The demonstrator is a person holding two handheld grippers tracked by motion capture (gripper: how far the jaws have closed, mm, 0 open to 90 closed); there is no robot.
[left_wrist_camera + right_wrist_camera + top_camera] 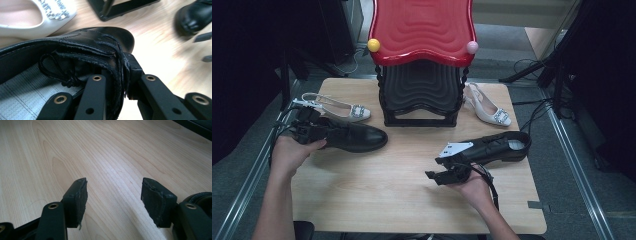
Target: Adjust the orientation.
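Looks like a recording lab or studio: small wooden table (412,200) on grey floor (572,200), ringed by dark stands (557,75), black drapes (242,75) and loose cables (532,65); metal rails (569,155) left and right.

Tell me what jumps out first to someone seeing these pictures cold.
The glossy red shoe rack top at the table's far edge grabs the eye, a yellow ball and a pink ball on its front corners. Next, the left hand-held gripper clamped on the side wall of a black lace-up shoe at the table's left. White buckled slingbacks lie either side of the rack.
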